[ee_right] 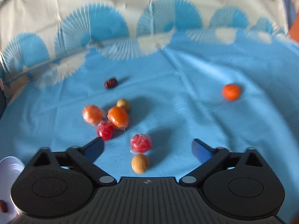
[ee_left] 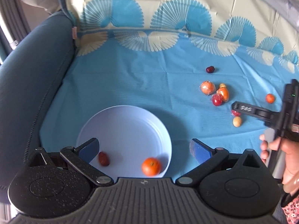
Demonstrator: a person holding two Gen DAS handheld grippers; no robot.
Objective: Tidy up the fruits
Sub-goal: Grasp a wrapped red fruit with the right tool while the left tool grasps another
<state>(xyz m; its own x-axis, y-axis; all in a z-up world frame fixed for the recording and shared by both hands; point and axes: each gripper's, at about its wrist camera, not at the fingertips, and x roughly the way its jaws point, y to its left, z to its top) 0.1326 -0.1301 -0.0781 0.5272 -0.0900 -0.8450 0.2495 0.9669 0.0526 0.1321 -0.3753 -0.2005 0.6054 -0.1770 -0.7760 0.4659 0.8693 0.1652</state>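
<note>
Sorting under way: my plate (ee_left: 104, 119) holds one orange (ee_left: 151, 166) and one date (ee_left: 103, 159); eight fruits remain on the surface, both grippers (ee_left: 143, 147) (ee_right: 147, 147) spread, empty

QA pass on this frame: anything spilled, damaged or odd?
Nothing damaged. Only two fruits lie in the pale lavender round plate: a small orange mandarin and a dark red date. The rest are scattered on the blue patterned tablecloth, some in clear wrap.
</note>
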